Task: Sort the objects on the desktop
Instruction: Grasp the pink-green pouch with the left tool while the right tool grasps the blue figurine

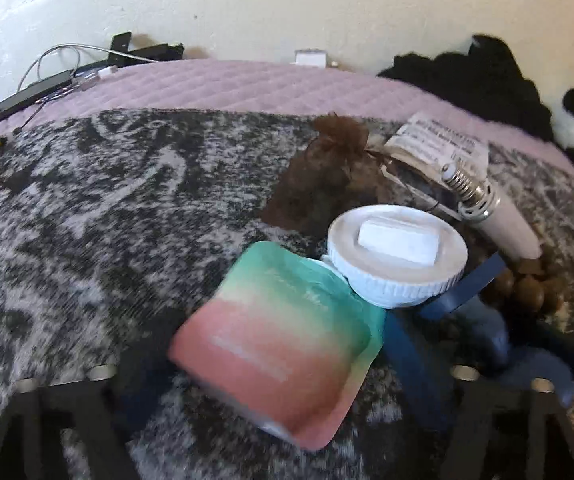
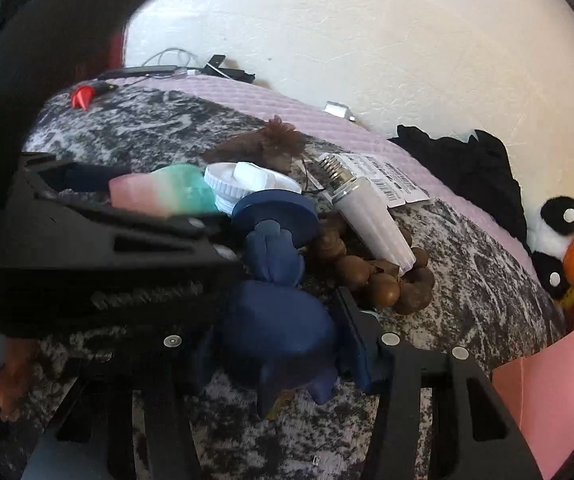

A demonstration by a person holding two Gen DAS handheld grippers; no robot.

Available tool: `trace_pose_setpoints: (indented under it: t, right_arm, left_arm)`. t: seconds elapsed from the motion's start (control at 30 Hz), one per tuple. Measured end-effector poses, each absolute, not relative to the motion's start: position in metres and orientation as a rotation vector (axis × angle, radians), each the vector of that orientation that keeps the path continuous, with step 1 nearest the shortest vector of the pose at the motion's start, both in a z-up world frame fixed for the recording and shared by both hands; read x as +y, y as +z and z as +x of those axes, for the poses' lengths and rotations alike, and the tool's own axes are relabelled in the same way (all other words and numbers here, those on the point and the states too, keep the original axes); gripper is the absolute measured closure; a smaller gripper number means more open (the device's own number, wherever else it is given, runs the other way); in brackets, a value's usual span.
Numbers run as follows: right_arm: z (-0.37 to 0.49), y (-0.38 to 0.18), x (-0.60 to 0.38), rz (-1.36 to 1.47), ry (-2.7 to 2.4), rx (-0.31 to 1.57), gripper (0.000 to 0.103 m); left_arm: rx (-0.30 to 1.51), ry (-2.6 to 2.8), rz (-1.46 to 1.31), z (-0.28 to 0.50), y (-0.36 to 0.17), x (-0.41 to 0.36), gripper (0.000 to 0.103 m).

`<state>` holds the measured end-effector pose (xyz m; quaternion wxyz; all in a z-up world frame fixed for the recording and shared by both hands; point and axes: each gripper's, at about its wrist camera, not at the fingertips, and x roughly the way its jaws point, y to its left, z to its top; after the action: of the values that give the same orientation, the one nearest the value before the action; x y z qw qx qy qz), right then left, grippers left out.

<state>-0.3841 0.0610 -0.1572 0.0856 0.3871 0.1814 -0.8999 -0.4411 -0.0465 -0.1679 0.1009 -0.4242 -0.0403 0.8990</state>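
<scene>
Sorting barely started, by look of it: whole pile sits clumped on grey patterned blanket (image 1: 87, 208) on bed. Left claw (image 1: 271, 376) spread, straddling pink-green pouch (image 1: 279, 340) with white cap (image 1: 397, 254), not pinching yet. Right claw (image 2: 279, 344) looks pressed onto navy blue toy (image 2: 277, 332); contact hard to confirm. Right view adds brown bead string (image 2: 383, 284) under white bulb (image 2: 371, 216), plus panda plush (image 2: 563, 236). Left view shows cables (image 1: 59, 72) at wall.
</scene>
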Motion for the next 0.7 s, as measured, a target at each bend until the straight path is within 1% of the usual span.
trace_pose_setpoints:
  t: [0.03, 0.07, 0.1, 0.17, 0.2, 0.23, 0.27, 0.33, 0.37, 0.5, 0.6, 0.7]
  right_arm:
    - [-0.382, -0.156, 0.062, 1.165, -2.675, 0.529, 0.048]
    - [-0.38, -0.155, 0.064, 1.176, -2.666, 0.516, 0.048]
    - [-0.376, -0.154, 0.066, 1.196, -2.651, 0.489, 0.048]
    - [-0.369, -0.151, 0.07, 1.226, -2.631, 0.449, 0.048]
    - [-0.36, -0.149, 0.076, 1.247, -2.618, 0.423, 0.048]
    - [-0.352, -0.147, 0.08, 1.262, -2.613, 0.402, 0.048]
    - [-0.345, -0.145, 0.084, 1.284, -2.61, 0.379, 0.048]
    - [-0.329, -0.142, 0.093, 1.324, -2.599, 0.322, 0.048]
    - [-0.321, -0.14, 0.097, 1.343, -2.593, 0.289, 0.048]
    - [-0.295, -0.128, 0.115, 1.418, -2.577, 0.109, 0.048]
    - [-0.28, -0.118, 0.127, 1.426, -2.556, -0.023, 0.048]
    - [-0.273, -0.112, 0.13, 1.433, -2.539, -0.065, 0.048]
  left_arm:
    - [-0.137, 2.647, -1.255, -0.436, -0.164, -0.05, 0.058]
    - [-0.155, 2.638, -1.256, -0.43, -0.16, -0.053, 0.064]
    - [-0.173, 2.629, -1.258, -0.425, -0.157, -0.057, 0.066]
    - [-0.208, 2.61, -1.261, -0.414, -0.149, -0.064, 0.077]
    - [-0.225, 2.6, -1.262, -0.409, -0.145, -0.067, 0.08]
    - [-0.225, 2.595, -1.265, -0.403, -0.141, -0.068, 0.085]
    - [-0.213, 2.588, -1.264, -0.395, -0.136, -0.067, 0.092]
    - [-0.127, 2.571, -1.235, -0.373, -0.125, -0.056, 0.097]
    - [-0.083, 2.562, -1.22, -0.362, -0.12, -0.051, 0.103]
    - [0.101, 2.55, -1.206, -0.322, -0.112, -0.026, 0.103]
    - [0.092, 2.555, -1.221, -0.32, -0.114, -0.026, 0.103]
    - [0.082, 2.59, -1.261, -0.332, -0.123, -0.029, 0.101]
